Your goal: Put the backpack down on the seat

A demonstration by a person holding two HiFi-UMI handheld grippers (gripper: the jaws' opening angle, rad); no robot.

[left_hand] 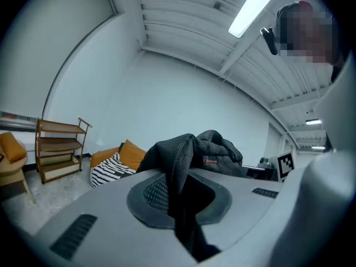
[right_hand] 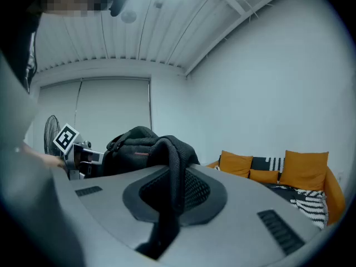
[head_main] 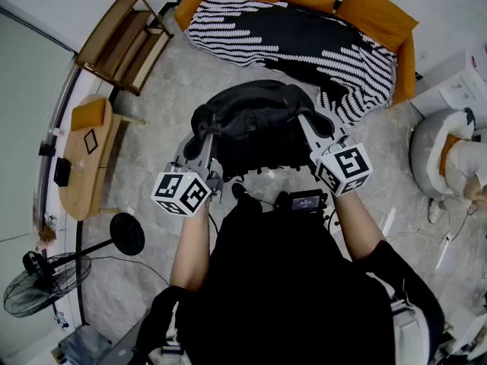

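Sofa (head_main: pixel 377 17) fills the top of your head view, orange in its cushions and frame. A black-and-white striped blanket (head_main: pixel 289 40) is spread over most of the seat and hangs off the front edge. Grey stone floor (head_main: pixel 163 97) runs from that front edge down to you.

Next in size is the backpack (head_main: pixel 255 124). It is black and hangs in the air between your two grippers, over the floor and just short of the sofa's front edge, not resting on the seat.

Off to your left a wooden shelf (head_main: pixel 122 40) stands near the sofa's left end. A rounded wooden surface (head_main: pixel 80 166) sits by the wall, and a fan (head_main: pixel 38 287) stands nearer to you.

Your left gripper (head_main: pixel 204 137) reaches up to the bag's left side. In the left gripper view its fingers are clenched on the left strap (left_hand: pixel 177 166), black mesh that comes off the bag's bulk and drops down between the pads.

Your right gripper (head_main: pixel 307 122) meets the bag's right side the same way. The right gripper view shows its fingers pinched on the right strap (right_hand: pixel 173 168), which bends over their upper edge and falls through the gap, with the bag rising behind it.
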